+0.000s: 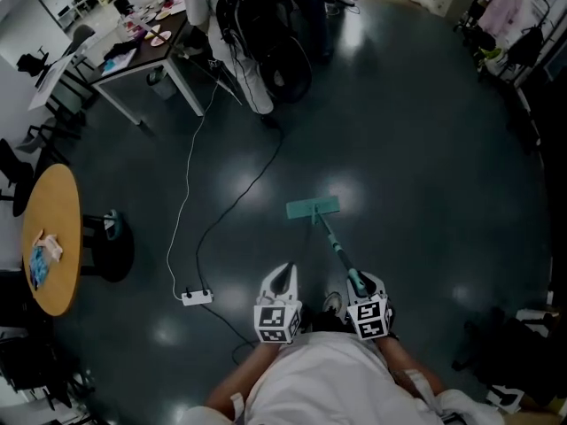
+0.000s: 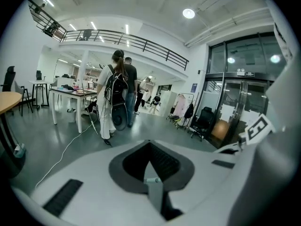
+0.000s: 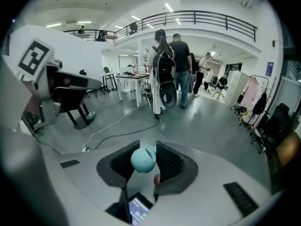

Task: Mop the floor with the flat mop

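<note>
The flat mop has a teal head (image 1: 312, 208) lying flat on the dark floor ahead of me. Its teal handle (image 1: 337, 248) slants back to my right gripper (image 1: 360, 282), which is shut on the handle near its top. In the right gripper view the handle's rounded teal end (image 3: 142, 160) sits between the black pads (image 3: 170, 163) of the right gripper (image 3: 145, 155). My left gripper (image 1: 283, 271) hovers just left of the handle, apart from it. In the left gripper view the left gripper (image 2: 149, 147) has its jaws shut together with nothing held.
A white power strip (image 1: 197, 297) lies on the floor at my left, with a white cable (image 1: 183, 204) and a black cable (image 1: 237, 200) running toward a white table (image 1: 146, 51). People with backpacks (image 1: 261, 51) stand beyond. A round wooden table (image 1: 53, 237) stands far left.
</note>
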Demonstrator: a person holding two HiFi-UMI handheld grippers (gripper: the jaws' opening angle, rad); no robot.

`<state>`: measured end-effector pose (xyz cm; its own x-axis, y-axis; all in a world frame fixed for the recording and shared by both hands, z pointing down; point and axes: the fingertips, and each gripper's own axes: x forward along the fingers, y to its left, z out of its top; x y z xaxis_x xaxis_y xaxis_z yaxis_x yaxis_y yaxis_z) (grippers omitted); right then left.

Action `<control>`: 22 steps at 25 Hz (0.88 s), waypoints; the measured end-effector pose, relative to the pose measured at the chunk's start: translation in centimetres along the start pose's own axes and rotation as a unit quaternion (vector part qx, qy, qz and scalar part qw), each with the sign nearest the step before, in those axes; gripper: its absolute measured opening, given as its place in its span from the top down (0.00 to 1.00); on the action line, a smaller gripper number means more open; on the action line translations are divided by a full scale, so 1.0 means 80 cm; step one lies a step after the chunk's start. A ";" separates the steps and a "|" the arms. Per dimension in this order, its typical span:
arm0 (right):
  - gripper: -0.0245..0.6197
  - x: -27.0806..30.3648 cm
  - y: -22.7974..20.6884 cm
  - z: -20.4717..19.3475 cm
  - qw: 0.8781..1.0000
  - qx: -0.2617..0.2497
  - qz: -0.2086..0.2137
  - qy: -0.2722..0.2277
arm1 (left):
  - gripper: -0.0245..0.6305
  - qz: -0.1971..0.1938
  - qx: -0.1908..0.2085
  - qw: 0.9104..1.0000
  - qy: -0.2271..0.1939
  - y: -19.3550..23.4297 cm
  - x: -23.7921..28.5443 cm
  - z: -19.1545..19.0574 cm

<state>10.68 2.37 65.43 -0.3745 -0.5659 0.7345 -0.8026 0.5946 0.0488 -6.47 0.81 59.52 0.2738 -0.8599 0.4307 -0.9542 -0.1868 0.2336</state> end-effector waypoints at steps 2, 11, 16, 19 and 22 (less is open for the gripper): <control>0.79 -0.032 0.009 -0.009 1.000 0.016 0.008 0.000 | 0.96 -0.004 0.002 1.000 -0.003 -0.004 -0.001 0.003; 0.78 -0.046 0.033 0.016 0.998 0.037 0.027 -0.043 | 0.96 -0.014 0.005 1.000 0.001 -0.017 -0.005 0.000; 0.78 -0.033 0.056 0.031 0.999 0.011 0.034 -0.033 | 0.96 -0.003 0.002 1.000 0.003 -0.002 -0.011 -0.003; 0.78 -0.043 0.052 0.008 0.999 0.019 0.030 0.006 | 0.96 0.004 0.000 1.000 0.003 0.006 -0.014 -0.002; 0.78 -0.050 0.037 -0.013 0.998 0.054 0.017 0.033 | 0.96 0.008 -0.005 1.000 0.009 0.019 -0.014 -0.008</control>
<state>10.29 7.02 63.36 -0.3741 -0.5061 0.7771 -0.8363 0.5463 -0.0468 -8.13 1.77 59.94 0.2615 -0.8544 0.4491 -0.9571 -0.1695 0.2348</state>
